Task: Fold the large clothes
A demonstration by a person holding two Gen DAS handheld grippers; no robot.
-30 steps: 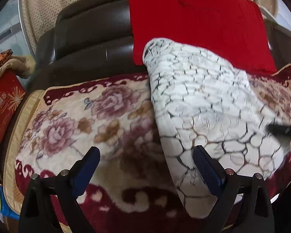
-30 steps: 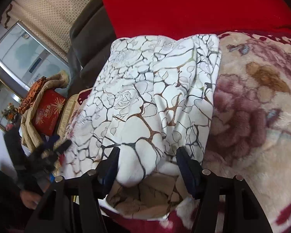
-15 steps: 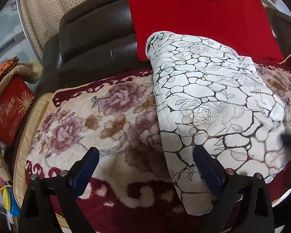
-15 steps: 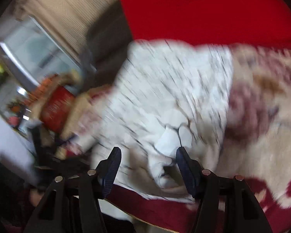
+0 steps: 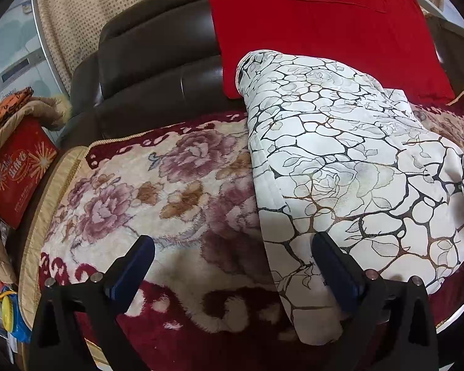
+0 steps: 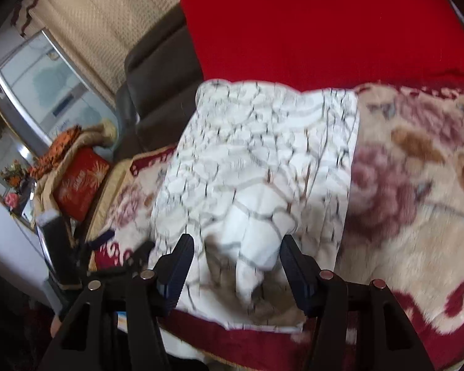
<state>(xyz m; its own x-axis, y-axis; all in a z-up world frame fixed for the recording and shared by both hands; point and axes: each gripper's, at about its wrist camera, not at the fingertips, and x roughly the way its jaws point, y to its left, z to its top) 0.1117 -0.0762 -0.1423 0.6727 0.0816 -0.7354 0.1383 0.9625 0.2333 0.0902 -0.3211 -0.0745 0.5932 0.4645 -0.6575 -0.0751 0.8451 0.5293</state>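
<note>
I see a white garment (image 5: 340, 167) with a dark cracked-stone pattern lying folded into a long panel on a plush floral blanket (image 5: 157, 191) that covers the seat of a dark brown leather sofa (image 5: 151, 71). Its far end rests against a red cloth (image 5: 318, 27) draped over the sofa back.

My left gripper (image 5: 232, 266) hovers over the near edge of the seat with its fingers spread wide and gripping nothing; the left finger sits above bare blanket, the right one above the garment's near left edge.

My right gripper (image 6: 236, 262) hangs over the garment's near end, fingers parted. A bunched fold of the white fabric sits between them, but neither finger presses on it. This view is blurred.

To the left of the sofa stands a red box (image 5: 15, 170) with gold starbursts, partly wrapped in tan fabric (image 5: 43, 108).
</note>
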